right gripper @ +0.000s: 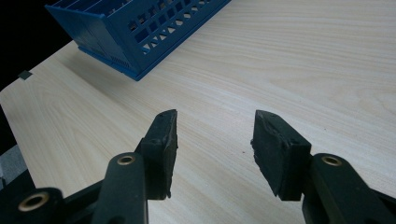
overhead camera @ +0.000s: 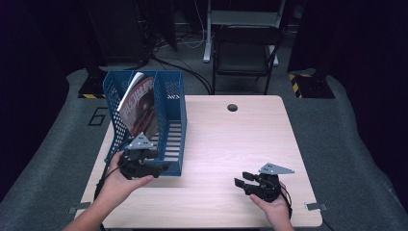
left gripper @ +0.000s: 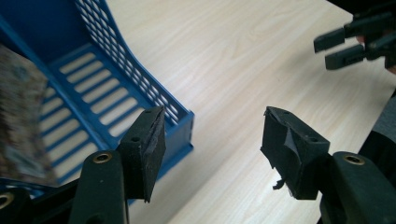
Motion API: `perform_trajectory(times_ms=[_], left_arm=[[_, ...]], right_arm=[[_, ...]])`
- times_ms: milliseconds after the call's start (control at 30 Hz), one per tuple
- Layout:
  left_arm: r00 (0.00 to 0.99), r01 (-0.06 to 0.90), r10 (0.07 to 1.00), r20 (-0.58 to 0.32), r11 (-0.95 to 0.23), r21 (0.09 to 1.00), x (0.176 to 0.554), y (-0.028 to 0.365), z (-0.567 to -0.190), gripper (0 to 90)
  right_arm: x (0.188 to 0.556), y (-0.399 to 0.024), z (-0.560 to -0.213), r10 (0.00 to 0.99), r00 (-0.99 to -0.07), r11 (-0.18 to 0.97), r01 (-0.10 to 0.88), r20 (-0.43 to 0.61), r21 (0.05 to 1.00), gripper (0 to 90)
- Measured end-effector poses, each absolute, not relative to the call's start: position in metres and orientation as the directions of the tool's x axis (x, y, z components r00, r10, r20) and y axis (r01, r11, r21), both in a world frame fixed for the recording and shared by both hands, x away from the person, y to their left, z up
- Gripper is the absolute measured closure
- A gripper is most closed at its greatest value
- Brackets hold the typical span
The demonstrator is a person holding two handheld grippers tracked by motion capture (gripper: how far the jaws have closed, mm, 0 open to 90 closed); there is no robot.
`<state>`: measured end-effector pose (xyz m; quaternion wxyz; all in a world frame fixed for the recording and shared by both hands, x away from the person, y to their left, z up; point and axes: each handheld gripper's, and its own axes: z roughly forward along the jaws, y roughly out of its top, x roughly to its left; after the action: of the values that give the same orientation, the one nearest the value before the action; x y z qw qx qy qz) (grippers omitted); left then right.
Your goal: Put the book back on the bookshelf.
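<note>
1. The left tongs (overhead camera: pixel 161 167) gape wide, holding nothing, at the near corner of the blue file rack (overhead camera: pixel 171 139) on the table (overhead camera: pixel 231 144); a nudge could shove it askew.
2. A magazine (overhead camera: pixel 139 103) leans tilted inside, glossy and floppy-looking.
3. The right tongs (overhead camera: pixel 240 180) are wide and empty too.

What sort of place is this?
Probably a lab or recording studio set up for handling trials: a lone wooden table on grey matting, cables trailing across the floor, and equipment stands behind a folding chair.
</note>
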<state>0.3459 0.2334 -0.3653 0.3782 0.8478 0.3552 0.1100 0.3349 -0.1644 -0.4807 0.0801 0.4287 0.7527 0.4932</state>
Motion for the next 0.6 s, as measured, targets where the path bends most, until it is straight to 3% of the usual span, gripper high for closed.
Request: perform_trajectory(times_ms=[600], left_arm=[[0.74, 0.521, 0.656, -0.148, -0.421, 0.742, 0.318, 0.226, -0.43, 41.5]], right_arm=[[0.335, -0.165, -0.48, 0.728, -0.619, 0.151, 0.562, 0.294, 0.813, 50.0]])
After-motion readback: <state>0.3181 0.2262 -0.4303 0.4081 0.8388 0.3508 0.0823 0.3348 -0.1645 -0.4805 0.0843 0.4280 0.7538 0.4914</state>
